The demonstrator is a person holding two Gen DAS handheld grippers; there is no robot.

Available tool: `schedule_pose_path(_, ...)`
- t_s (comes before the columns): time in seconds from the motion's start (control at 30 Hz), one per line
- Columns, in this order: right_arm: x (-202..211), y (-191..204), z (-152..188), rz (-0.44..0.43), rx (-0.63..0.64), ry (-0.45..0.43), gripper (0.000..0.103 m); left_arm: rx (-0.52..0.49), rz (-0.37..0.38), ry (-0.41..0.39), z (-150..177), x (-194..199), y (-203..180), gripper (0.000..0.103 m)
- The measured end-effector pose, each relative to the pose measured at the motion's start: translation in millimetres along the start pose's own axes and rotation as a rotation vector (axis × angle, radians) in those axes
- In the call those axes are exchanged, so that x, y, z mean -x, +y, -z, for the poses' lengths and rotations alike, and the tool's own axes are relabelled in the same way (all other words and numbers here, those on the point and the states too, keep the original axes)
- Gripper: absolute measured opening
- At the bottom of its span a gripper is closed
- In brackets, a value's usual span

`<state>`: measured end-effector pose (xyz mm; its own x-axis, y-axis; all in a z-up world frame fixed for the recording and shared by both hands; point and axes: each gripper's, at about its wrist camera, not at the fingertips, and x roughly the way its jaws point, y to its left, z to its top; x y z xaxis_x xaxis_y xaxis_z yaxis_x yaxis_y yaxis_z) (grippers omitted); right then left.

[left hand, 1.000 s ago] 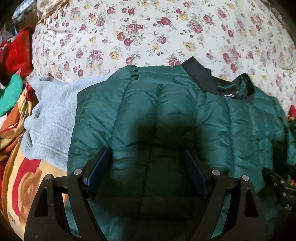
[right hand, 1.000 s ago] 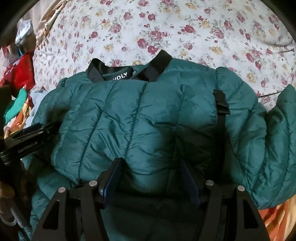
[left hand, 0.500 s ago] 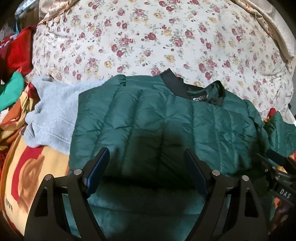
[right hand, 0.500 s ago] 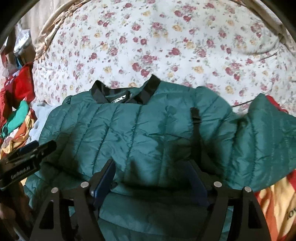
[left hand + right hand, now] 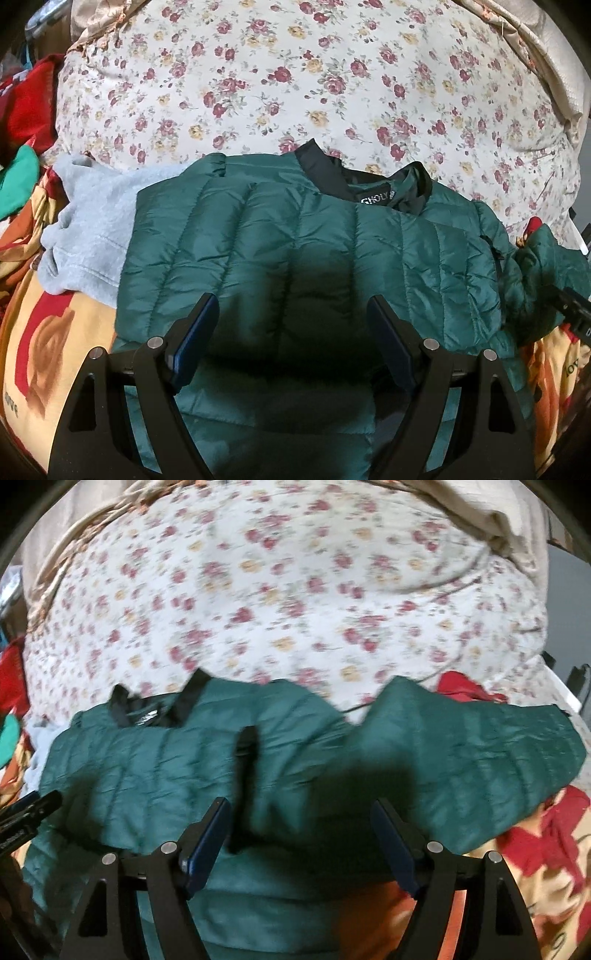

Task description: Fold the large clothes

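Note:
A dark green quilted jacket (image 5: 314,258) with a black collar (image 5: 325,170) lies flat on the bed, collar at the far side. My left gripper (image 5: 291,301) hovers over its lower middle, open, with nothing between the blue pads. In the blurred right wrist view the same jacket (image 5: 155,775) spreads to the left and its sleeve (image 5: 480,746) stretches out to the right. My right gripper (image 5: 299,803) hangs open above the place where sleeve meets body, next to a black strip (image 5: 245,749). Neither gripper touches the fabric.
A floral quilt (image 5: 295,74) covers the bed beyond the jacket. A grey sweater (image 5: 92,229) lies partly under the jacket's left side, with red and green clothes (image 5: 29,110) further left. A yellow and red blanket (image 5: 44,332) lies underneath. A red garment (image 5: 465,690) sits behind the sleeve.
Both grippers have drawn back and up from the jacket, so more of it shows. The right gripper's jaws have widened and its view has swung right toward the sleeve.

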<state>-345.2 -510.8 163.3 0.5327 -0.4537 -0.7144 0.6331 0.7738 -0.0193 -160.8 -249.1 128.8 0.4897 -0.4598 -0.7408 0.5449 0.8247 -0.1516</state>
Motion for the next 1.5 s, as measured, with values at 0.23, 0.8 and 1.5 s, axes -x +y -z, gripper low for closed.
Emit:
schedule_pose_path(0.23,-7,-59,-10,0.097,-0.065,0.009,0.076,-0.042,-0.008,0.004,-3,-7,-14,0.082)
schedule_pose_path(0.8,-7,-231,-28,0.294,-0.428,-0.049,0.076,0.004,0.003,0.026,-1,-20,1,0.082)
schedule_pose_path(1.5,-19,-322,-38,0.248,-0.538,-0.094,0.017,0.031,-0.014,0.032,-2,-25,12,0.082)
